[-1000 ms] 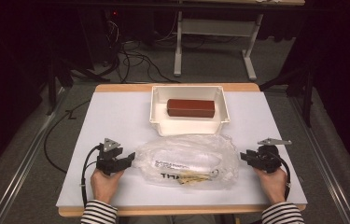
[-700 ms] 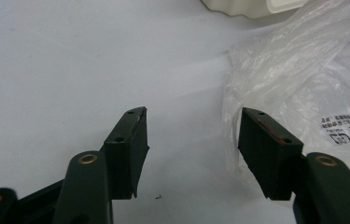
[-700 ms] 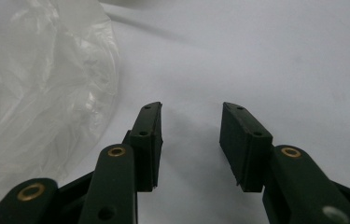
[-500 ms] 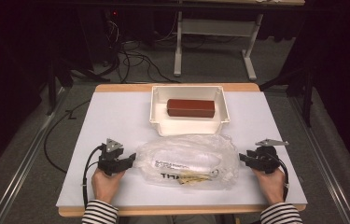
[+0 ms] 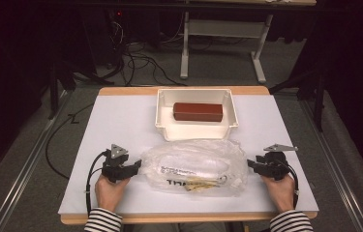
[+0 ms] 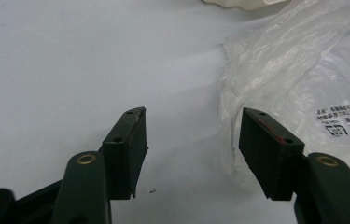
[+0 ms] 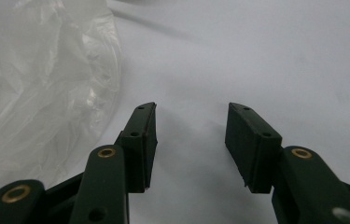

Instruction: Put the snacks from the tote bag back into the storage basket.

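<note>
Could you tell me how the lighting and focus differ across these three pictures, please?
High view: table brightly lit, surroundings dark. Left gripper view: bag sharp, near jaws soft, faint shadows beneath. Right gripper view: bag slightly blurred, soft shadows beneath the jaws.

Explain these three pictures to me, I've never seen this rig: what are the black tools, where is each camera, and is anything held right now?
A person sits at a table and holds a hand-operated tool with two black jaws in each hand: the left gripper and the right gripper.

The high view looks down from above the person's side. The other two pictures come from cameras riding on each gripper, looking along its jaws.

A crumpled clear plastic bag lies between the grippers, with printed text and some small items inside. Behind it stands a white bin holding a reddish-brown block.

Nothing is held. The left gripper's jaws stand open beside the bag's edge. The right gripper's jaws have just been opening, with bare table between them.
</note>
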Motion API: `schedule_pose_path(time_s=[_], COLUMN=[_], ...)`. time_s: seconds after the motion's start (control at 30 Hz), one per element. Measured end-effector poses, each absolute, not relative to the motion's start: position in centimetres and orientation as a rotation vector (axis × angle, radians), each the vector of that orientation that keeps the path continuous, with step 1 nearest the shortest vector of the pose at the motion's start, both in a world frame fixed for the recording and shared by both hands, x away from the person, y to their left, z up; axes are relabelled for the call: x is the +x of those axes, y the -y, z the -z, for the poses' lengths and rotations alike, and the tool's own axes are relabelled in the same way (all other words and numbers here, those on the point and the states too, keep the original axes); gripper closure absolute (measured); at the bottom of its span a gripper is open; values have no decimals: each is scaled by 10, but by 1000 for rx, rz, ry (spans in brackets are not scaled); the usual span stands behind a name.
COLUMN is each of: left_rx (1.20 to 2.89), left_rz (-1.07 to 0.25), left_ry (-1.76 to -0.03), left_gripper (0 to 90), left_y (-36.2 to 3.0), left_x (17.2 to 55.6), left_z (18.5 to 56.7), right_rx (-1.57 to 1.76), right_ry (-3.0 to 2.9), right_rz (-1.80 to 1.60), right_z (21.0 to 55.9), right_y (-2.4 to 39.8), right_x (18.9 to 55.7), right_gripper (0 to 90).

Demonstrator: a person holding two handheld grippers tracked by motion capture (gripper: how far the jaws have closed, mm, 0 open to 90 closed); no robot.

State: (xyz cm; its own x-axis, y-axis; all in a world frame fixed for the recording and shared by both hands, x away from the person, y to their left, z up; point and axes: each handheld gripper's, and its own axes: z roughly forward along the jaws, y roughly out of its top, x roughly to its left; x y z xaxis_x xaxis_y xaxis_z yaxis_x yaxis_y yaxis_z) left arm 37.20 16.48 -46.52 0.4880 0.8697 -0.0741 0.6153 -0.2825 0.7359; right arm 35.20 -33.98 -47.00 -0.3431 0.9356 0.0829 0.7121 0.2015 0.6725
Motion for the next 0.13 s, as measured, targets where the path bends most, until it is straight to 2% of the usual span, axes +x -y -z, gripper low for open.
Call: schedule_pose_path(time_s=[0.13], left_rx=[2003], left_rz=[-444], left_ry=[-1223], left_gripper=[416], left_y=[-165], left_x=[371], left_z=[465], right_rx=[1540], right_ry=[-2146], right_rz=[-904], right_z=[470], right_y=[340], right_x=[353], right_gripper=[527])
